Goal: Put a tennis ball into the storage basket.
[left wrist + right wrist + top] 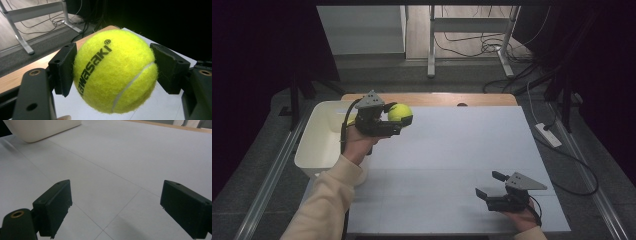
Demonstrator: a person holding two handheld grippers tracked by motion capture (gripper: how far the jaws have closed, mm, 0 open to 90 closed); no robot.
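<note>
White sheeting covers the worktop (pixel 462 150), with a strip of bare wood showing along its far edge. Beyond that edge I see grey floor, the metal legs of a stand (pixel 431 45) and loose cables (pixel 492 47).

Left side: I hold my left hand-held gripper (pixel 399 121) raised over the far left part of the worktop, just beside the cream tub (pixel 319 145) that sits at the left edge. Its two black jaws are closed on a yellow-green tennis ball (pixel 400 113), one pad on either side. In the left gripper view the ball (pixel 115 71) sits squarely between the pads, both pressed into the felt, and it bulges out above and below them. The black lettering "KAWASAKI" runs up its near face, and a white seam curves down its right half. The ball is clear of the sheeting, which shows beneath it. My left hand (pixel 358 142) grips the handle, with a pale sleeve (pixel 327 200) running back to the bottom of the high view.

Right side: my right hand-held gripper (pixel 491 186) is low over the near right part of the worktop, well apart from the ball. Its jaws stand wide apart with nothing between them; the right gripper view shows bare sheeting in the gap (pixel 115 210) and a corner of the tub (pixel 40 130) at the top left
</note>
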